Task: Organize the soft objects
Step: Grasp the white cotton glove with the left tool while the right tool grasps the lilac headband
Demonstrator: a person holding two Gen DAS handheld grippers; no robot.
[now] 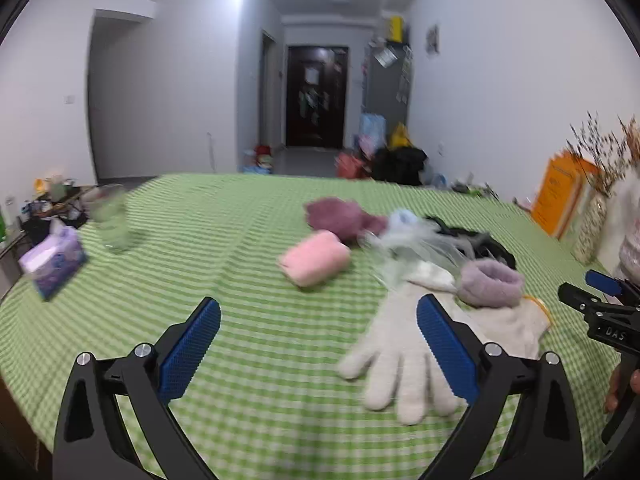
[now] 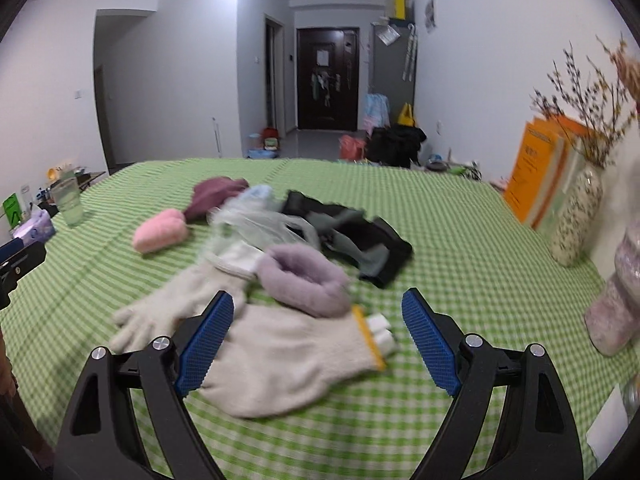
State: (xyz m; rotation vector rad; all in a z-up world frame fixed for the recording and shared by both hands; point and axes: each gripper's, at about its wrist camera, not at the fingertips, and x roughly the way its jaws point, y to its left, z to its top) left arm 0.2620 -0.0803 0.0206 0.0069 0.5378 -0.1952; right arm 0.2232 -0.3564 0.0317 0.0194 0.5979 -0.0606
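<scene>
A heap of soft things lies on the green checked tablecloth (image 1: 256, 240). A fluffy white glove (image 1: 396, 364) lies flat with its fingers toward me. A knit work glove with a yellow cuff (image 2: 280, 360) sits beside it. Behind them are a lilac fuzzy band (image 2: 304, 280), a pink plush roll (image 1: 316, 260), a maroon fuzzy piece (image 1: 340, 216), clear plastic bags (image 2: 256, 224) and dark garments (image 2: 360, 244). My left gripper (image 1: 318, 312) is open above the cloth, left of the white glove. My right gripper (image 2: 318, 304) is open over the work glove.
A glass (image 2: 72, 204) and a tissue pack (image 1: 52, 260) stand at the table's left side. An orange box (image 2: 536, 168), a vase of dried twigs (image 2: 576, 216) and a pink-filled jar (image 2: 620, 304) line the right edge by the wall.
</scene>
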